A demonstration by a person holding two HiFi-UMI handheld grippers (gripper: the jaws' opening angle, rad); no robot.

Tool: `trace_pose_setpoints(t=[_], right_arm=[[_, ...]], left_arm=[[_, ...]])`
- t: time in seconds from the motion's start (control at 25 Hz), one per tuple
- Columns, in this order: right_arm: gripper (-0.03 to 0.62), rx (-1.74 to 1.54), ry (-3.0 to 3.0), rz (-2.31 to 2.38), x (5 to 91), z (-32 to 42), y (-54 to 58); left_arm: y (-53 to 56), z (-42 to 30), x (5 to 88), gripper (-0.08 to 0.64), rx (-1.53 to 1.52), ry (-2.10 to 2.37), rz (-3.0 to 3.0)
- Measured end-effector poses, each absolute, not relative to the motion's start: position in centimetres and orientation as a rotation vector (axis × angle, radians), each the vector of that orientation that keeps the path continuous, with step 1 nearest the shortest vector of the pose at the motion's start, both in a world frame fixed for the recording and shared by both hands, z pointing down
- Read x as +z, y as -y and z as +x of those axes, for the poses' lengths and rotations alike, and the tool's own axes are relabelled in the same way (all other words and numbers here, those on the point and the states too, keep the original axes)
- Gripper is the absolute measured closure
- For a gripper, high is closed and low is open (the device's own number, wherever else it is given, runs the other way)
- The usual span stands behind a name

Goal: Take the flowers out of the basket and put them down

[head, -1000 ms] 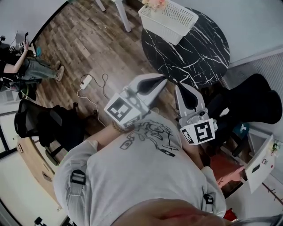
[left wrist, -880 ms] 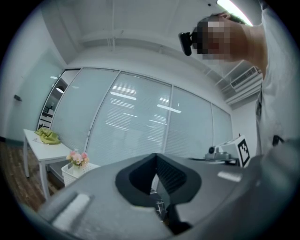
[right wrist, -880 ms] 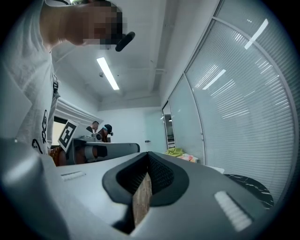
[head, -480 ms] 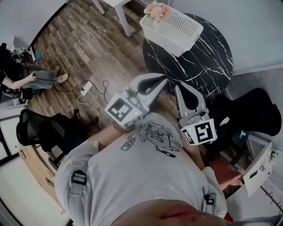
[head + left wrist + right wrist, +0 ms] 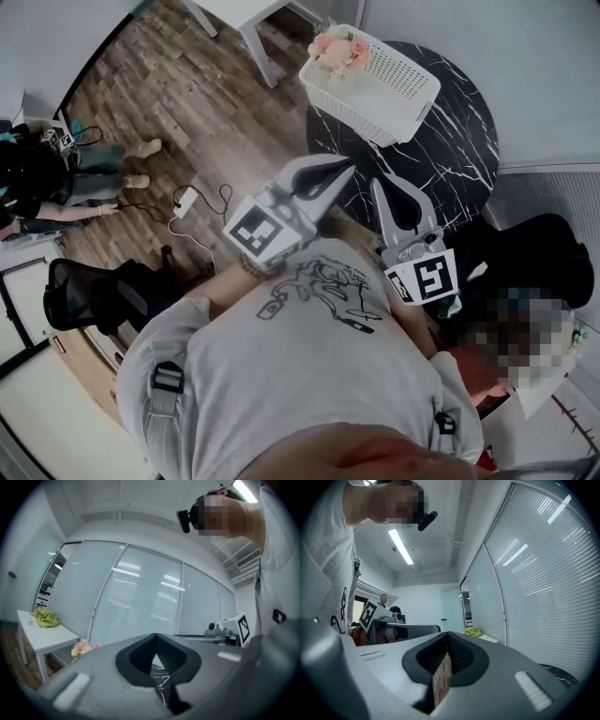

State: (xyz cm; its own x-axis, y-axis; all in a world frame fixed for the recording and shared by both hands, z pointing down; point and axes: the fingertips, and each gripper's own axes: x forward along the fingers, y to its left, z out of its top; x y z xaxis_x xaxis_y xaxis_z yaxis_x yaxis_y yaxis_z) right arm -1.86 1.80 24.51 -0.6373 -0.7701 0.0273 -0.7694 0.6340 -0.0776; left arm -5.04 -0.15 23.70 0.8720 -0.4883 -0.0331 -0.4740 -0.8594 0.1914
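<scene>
Step in hand, as judged: the approach, with no grasp begun yet.

- Left tongs (image 5: 345,169) are pressing tip to tip, with nothing between them.
- Right tongs (image 5: 380,185) are likewise closed and empty.
- Both are pointing level toward the desk (image 5: 450,141), well apart from the basket (image 5: 398,89).
- The basket is sitting by the desk's far edge.
- The flowers (image 5: 339,52) are lying in the basket's left end, their blooms poking above the rim.

Next move, as judged: one pair of tongs is needing to cross the desk's near edge to that left end. It is then needing to spread above the rim, drop around the stems and close gently.

Risk: the light basket may slide if its rim is nudged.
</scene>
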Motion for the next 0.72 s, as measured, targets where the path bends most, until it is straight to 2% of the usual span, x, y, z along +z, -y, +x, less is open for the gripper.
trace_pose_setpoints(t=[0.36, 0.72], right_arm=[[0.586, -0.114, -2.846, -1.377, 25.9, -2.7, 6.0], [0.564, -0.121, -2.919, -1.411, 30.0, -3.1, 11.6]], left_arm=[[8.3, -6.4, 24.3, 0.557, -0.093, 0.734, 2.865], [14.7, -8.5, 30.2, 0.557, 0.080, 0.733, 2.871]])
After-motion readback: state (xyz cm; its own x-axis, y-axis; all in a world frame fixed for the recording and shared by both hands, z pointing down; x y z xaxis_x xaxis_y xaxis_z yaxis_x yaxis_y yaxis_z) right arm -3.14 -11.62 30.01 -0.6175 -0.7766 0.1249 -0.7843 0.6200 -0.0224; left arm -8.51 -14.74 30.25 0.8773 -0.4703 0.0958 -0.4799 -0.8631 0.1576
